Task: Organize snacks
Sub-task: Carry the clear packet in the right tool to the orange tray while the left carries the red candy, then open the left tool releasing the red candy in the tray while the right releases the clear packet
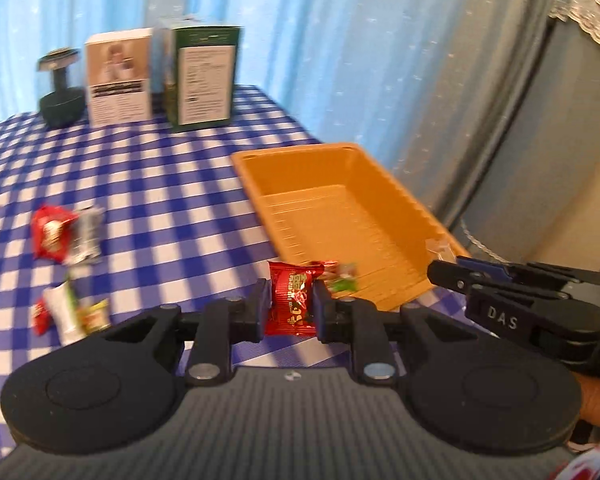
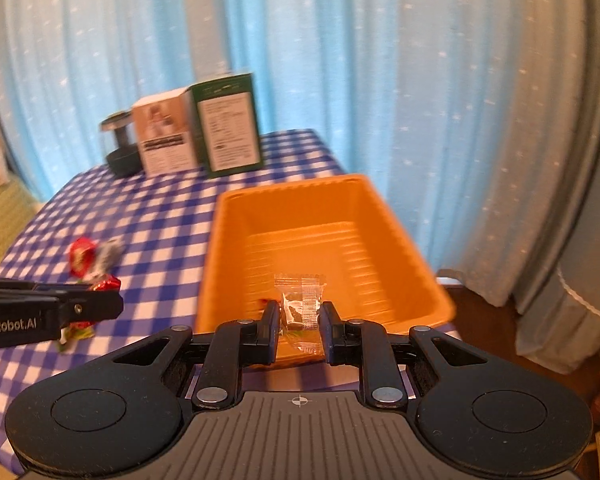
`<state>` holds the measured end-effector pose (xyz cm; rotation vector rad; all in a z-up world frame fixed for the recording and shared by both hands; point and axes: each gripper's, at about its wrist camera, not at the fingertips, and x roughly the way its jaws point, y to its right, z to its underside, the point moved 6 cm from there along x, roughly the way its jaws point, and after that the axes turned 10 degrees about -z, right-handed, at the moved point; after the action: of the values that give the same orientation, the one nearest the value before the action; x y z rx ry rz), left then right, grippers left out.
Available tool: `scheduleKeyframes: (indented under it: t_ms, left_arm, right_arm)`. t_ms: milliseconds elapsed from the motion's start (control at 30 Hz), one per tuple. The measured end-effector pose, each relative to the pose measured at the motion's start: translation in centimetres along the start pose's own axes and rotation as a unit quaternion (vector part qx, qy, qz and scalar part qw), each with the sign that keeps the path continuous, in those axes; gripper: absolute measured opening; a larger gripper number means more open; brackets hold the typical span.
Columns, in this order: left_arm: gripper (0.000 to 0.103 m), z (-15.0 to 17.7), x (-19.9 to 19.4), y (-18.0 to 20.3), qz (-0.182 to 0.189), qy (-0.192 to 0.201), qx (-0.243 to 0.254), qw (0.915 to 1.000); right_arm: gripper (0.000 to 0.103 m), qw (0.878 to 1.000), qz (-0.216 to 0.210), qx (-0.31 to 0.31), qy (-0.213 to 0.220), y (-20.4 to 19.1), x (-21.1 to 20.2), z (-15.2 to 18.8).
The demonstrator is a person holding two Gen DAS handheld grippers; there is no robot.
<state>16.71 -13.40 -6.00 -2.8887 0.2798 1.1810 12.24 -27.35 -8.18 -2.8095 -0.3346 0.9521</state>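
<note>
My left gripper (image 1: 290, 300) is shut on a red snack packet (image 1: 294, 296), held above the checked tablecloth just short of the near end of an orange tray (image 1: 340, 176). A small green and red sweet (image 1: 342, 278) shows just behind that packet. My right gripper (image 2: 300, 312) is shut on a small clear packet (image 2: 302, 300) over the near rim of the orange tray (image 2: 300, 208). The left wrist view shows the right gripper (image 1: 440, 268) at the tray's near right corner. In the right wrist view, the left gripper (image 2: 112, 300) reaches in from the left with the red packet (image 2: 106, 282).
Loose snacks lie on the blue checked cloth to the left: a red and silver pair (image 1: 64, 236) and a mixed cluster (image 1: 72, 308). A white box (image 1: 118, 80), a green box (image 1: 204, 76) and a dark stand (image 1: 60, 96) line the far edge. Curtains hang behind.
</note>
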Motion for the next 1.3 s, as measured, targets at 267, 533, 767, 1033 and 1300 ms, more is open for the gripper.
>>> scheduleKeyframes:
  t_ms: [267,533,767,1033,1300]
  left_arm:
    - [0.02,-1.4,1.9,3.8,0.022,-0.001,0.022,0.9995]
    - [0.02,-2.2,4.0,4.3,0.022,-0.006,0.022,0.9995]
    - [0.02,-2.4,5.7,4.5,0.021,-0.012,0.022,0.9995]
    - [0.025,-2.1,6.9,4.2,0.014,-0.014,0.024,0.9995]
    - [0.031,-1.0,5.5,1.6,-0.004,-0.017,-0.006,0.9998]
  right_arm:
    - [0.022,1.0,0.014,0.021,0.001,3.4,-0.1,-0.9]
    - [0.022,0.999,0.011,0.031,-0.001,4.9,1.1,-1.6]
    - [0.022,0.999,0.011,0.038,0.0,5.6,1.9,-2.2]
    - [0.022,0.999,0.009,0.045,-0.002,5.8,2.2,-2.1]
    - [0.022,0.999,0.004,0.05,-0.005,5.7,2.6,-2.1]
